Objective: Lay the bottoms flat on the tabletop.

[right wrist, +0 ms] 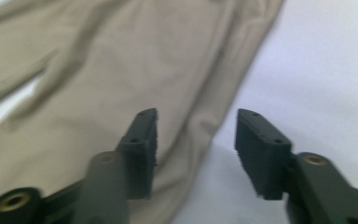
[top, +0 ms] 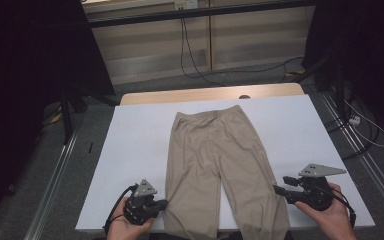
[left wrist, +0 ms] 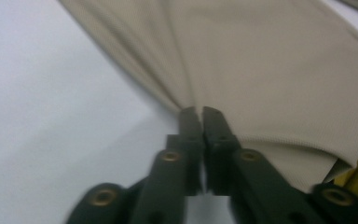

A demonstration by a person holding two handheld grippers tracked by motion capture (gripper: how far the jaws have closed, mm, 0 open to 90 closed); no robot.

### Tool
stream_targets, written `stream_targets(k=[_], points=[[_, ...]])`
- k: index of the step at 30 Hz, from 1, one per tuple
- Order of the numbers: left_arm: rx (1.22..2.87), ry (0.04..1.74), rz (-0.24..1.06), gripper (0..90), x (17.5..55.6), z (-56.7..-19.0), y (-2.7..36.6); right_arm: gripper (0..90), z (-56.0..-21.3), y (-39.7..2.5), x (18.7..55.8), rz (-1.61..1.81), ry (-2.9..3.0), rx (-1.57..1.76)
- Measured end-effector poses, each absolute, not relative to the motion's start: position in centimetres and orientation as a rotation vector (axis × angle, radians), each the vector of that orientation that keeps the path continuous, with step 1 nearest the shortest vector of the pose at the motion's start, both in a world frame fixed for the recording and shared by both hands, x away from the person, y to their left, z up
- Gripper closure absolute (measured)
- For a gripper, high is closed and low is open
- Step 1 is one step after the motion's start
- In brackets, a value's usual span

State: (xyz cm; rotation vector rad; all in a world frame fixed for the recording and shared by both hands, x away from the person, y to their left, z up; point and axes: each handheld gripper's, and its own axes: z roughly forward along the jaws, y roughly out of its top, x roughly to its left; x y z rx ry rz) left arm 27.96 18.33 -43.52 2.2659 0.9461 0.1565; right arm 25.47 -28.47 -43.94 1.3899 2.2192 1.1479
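- Beige trousers (top: 215,160) — laid flat on the white table cover (top: 130,150), waistband at the far end, both legs running toward the near edge, where the hems reach or slightly overhang it.
- Left gripper (top: 162,204) — at the near left, against the outer edge of the left leg; in the left gripper view its jaws are drawn together on the fabric edge (left wrist: 186,105), which puckers into folds at the pinch.
- Right gripper (top: 276,189) — at the near right, just beside the outer edge of the right leg; its jaws stand apart, one over the cloth and one over the cover, holding nothing.
- Handling, as a judgement — thin, light, limp cloth that will sag and crease when lifted; best taken at seams or hems, one grip per side, to keep it spread.
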Motion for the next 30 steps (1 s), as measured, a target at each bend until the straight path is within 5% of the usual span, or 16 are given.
stream_targets(k=[2,5,7,10,16,30], points=[[2.226,0.945,0.173,61.7,28.2,-43.3,18.4,39.1,-43.6,-28.4,25.4,1.191,2.185,1.380],[2.192,0.923,0.267,44.5,28.5,-43.1,18.6,22.4,-43.4,-28.4,25.5,1.239,2.132,1.385],[2.159,0.911,0.310,35.3,28.9,-43.0,18.9,21.6,-43.2,-28.4,25.5,1.272,2.106,1.372],[2.101,0.901,0.389,18.9,29.2,-42.7,19.3,8.6,-42.9,-28.4,25.5,1.297,2.048,1.368],[1.977,0.902,0.405,5.0,29.6,-42.4,20.0,5.7,-42.7,-28.3,25.2,1.307,2.012,1.310],[1.797,0.964,0.540,4.6,29.5,-41.8,22.9,4.3,-42.5,-29.4,24.1,1.321,1.767,1.277]])
